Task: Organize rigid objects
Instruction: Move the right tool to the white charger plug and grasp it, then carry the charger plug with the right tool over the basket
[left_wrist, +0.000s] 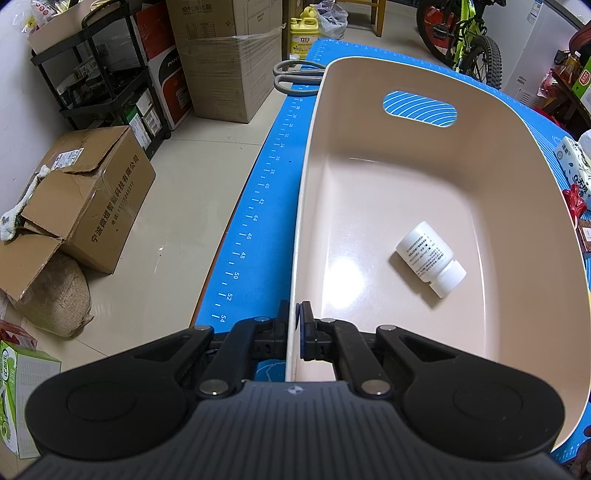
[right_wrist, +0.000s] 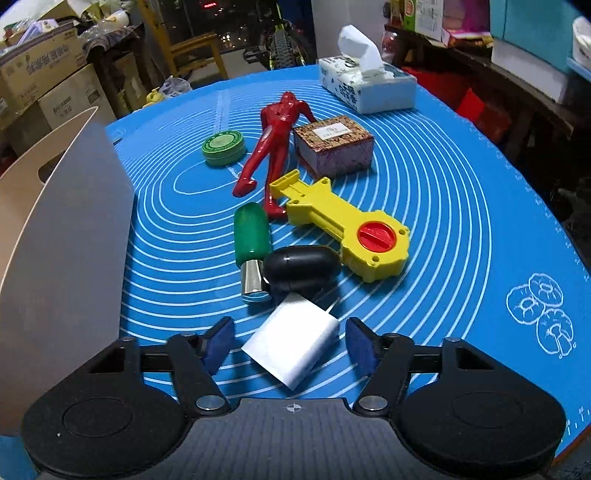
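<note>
My left gripper (left_wrist: 295, 325) is shut on the near left rim of a beige plastic bin (left_wrist: 517, 155). A white pill bottle (left_wrist: 430, 258) lies on its side inside the bin. My right gripper (right_wrist: 291, 343) is open, its blue pads on either side of a white rectangular charger block (right_wrist: 291, 349) lying on the blue mat (right_wrist: 461, 221). Beyond it lie a black oval object (right_wrist: 301, 267), a green-capped metal cylinder (right_wrist: 253, 247), a yellow toy with a red dial (right_wrist: 351, 229), a red figure (right_wrist: 273, 144), a green round tin (right_wrist: 223, 147) and a patterned box (right_wrist: 334, 149). The bin's wall (right_wrist: 70, 240) stands at the left.
A tissue box (right_wrist: 367, 86) sits at the mat's far side. Grey scissors (left_wrist: 295, 75) lie beyond the bin. Cardboard boxes (left_wrist: 88, 199), a black shelf (left_wrist: 96, 74) and a bicycle (left_wrist: 469, 40) stand on the floor around the table.
</note>
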